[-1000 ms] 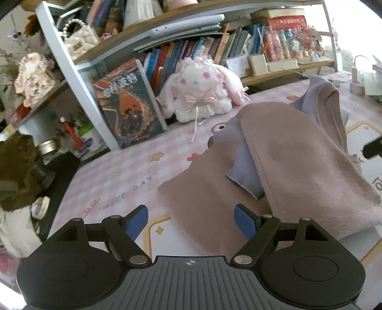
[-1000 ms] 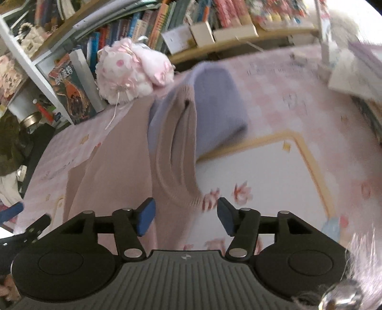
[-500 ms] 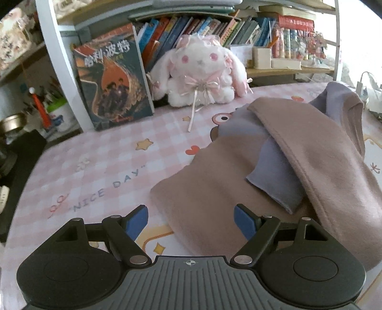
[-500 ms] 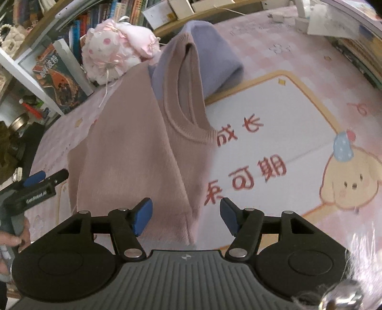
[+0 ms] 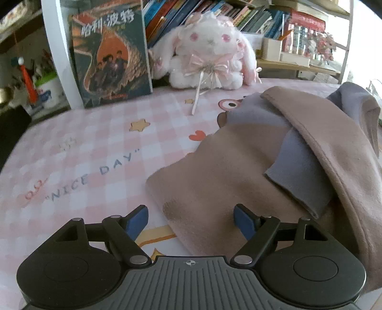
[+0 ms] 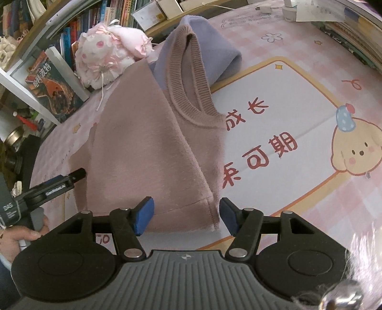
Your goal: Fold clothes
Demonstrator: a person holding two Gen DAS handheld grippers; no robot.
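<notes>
A dusty-pink sweater with lilac sleeves (image 6: 148,147) lies partly folded on the pink checked table mat (image 5: 95,147). Its ribbed collar (image 6: 188,95) points away from me. A lilac sleeve (image 5: 300,176) lies folded across its body. My left gripper (image 5: 191,219) is open, low over the sweater's near corner (image 5: 181,190). It also shows at the sweater's left edge in the right wrist view (image 6: 57,186). My right gripper (image 6: 186,214) is open, its jaws astride the sweater's hem corner (image 6: 205,209).
A white plush rabbit (image 5: 210,57) and a large book (image 5: 109,54) stand at the back by a bookshelf (image 5: 238,14). A white cartoon panel with red characters (image 6: 281,133) lies to the sweater's right. Stacked books (image 6: 358,35) edge the far right.
Both grippers have dropped lower and closer to the sweater. The left one now sits at its near corner, the right one at its hem. Both stay open.
</notes>
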